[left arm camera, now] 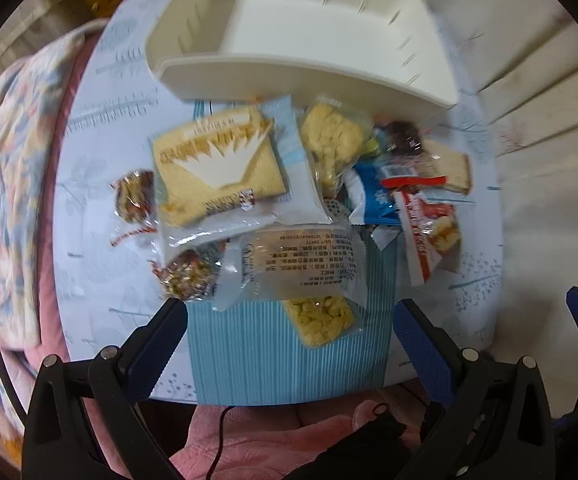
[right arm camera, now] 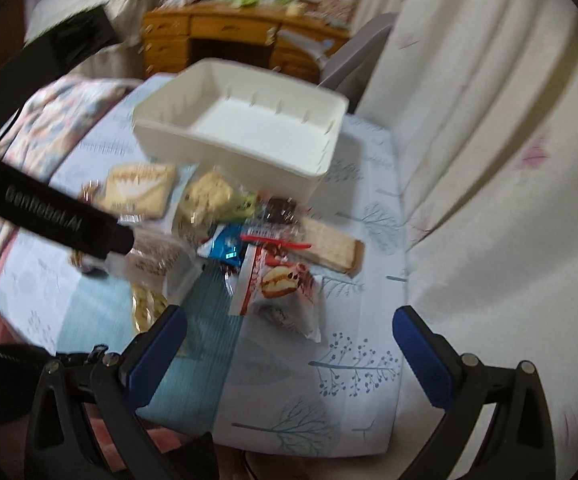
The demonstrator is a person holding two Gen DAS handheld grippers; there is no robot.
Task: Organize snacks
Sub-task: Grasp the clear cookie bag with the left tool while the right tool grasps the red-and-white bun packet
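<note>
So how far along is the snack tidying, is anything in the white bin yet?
Nothing looks done: the white bin is empty. Nothing is in hand either; the left tool and right tool are both open and hold nothing. Left to do: the whole snack pile on the table, in front of the bin.

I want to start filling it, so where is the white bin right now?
The white bin sits empty at the far end of the table, just behind the snack pile; the sandwich cracker pack lies right in front of it.
</note>
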